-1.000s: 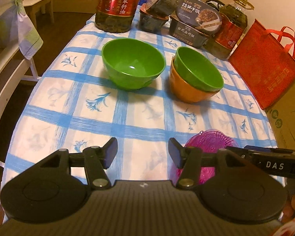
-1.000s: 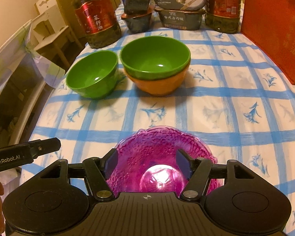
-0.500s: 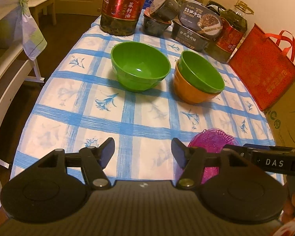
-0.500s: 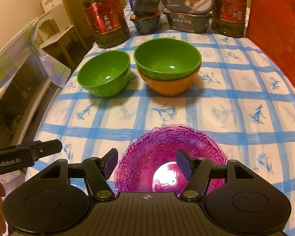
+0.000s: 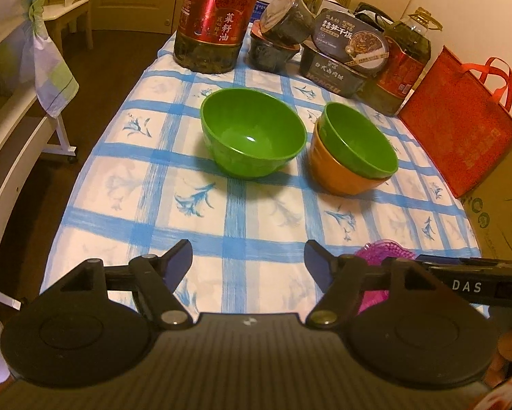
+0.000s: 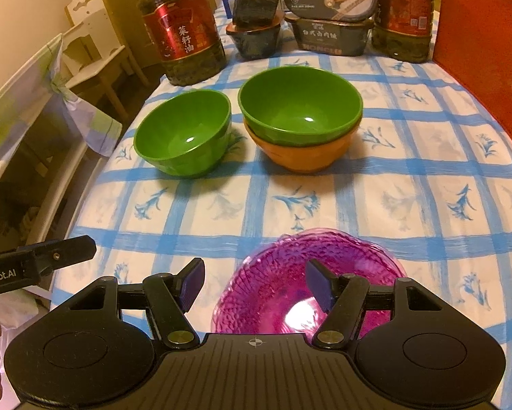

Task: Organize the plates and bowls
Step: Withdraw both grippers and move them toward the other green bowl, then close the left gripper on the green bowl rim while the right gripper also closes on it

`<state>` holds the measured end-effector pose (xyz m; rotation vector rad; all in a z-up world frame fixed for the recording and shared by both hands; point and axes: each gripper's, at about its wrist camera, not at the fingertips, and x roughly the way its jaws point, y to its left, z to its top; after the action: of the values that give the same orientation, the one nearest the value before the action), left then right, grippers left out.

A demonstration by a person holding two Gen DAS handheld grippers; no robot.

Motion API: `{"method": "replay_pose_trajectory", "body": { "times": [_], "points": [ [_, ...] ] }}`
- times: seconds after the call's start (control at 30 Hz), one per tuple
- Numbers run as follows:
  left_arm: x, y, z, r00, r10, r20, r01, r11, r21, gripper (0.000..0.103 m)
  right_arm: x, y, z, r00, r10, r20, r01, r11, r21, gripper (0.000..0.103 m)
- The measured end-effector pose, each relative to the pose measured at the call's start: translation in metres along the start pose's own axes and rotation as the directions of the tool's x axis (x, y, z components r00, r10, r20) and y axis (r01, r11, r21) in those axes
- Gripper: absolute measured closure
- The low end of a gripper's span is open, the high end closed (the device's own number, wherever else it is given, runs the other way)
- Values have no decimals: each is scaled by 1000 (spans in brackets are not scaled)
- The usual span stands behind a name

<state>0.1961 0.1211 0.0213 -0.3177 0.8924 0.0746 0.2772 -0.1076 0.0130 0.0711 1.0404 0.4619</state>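
Note:
A single green bowl [image 5: 252,136] [image 6: 184,133] stands on the blue-checked tablecloth [image 5: 256,218]. To its right a second green bowl [image 5: 358,143] [image 6: 300,106] is nested in an orange bowl [image 5: 341,177] [image 6: 307,157]. A purple glass plate [image 6: 307,273] lies at the near edge, partly hidden in the left wrist view [image 5: 378,253]. My left gripper [image 5: 248,259] is open and empty above the near cloth. My right gripper [image 6: 254,282] is open and empty, just above the plate's left part.
Two large oil bottles [image 5: 218,17] [image 6: 402,10], stacked food boxes [image 6: 331,10] and dark containers [image 6: 256,17] line the far edge. A red bag [image 5: 460,126] and a cardboard box [image 5: 505,212] stand at the right. A white rack [image 6: 33,136] stands left of the table.
Both grippers have pulled back and risen, so the bowls look farther off. The right gripper has drifted left of the purple plate. Nothing on the table has moved.

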Motion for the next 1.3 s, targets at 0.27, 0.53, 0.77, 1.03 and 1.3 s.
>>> {"method": "replay_pose_trajectory", "body": {
  "times": [0.27, 0.53, 0.77, 1.03, 1.3],
  "points": [
    [17, 15, 23, 1000, 6, 6, -6, 1000, 3, 28, 21, 11, 16, 1000, 5, -6, -5, 1000, 12, 38],
    [40, 30, 55, 1000, 13, 18, -13, 1000, 11, 27, 44, 16, 41, 998, 57, 13, -58, 993, 102, 38],
    [72, 43, 84, 1000, -9, 24, 9, 1000, -3, 28, 69, 19, 71, 995, 89, 49, -97, 978, 183, 38],
    [114, 55, 109, 999, -46, 17, 47, 998, -49, 33, 103, 18, 95, 992, 107, 70, -122, 953, 278, 48],
    [145, 60, 120, 998, -60, -4, 60, 996, -72, 47, 136, 17, 107, 994, 94, 55, -106, 947, 302, 52]
  ]
}}
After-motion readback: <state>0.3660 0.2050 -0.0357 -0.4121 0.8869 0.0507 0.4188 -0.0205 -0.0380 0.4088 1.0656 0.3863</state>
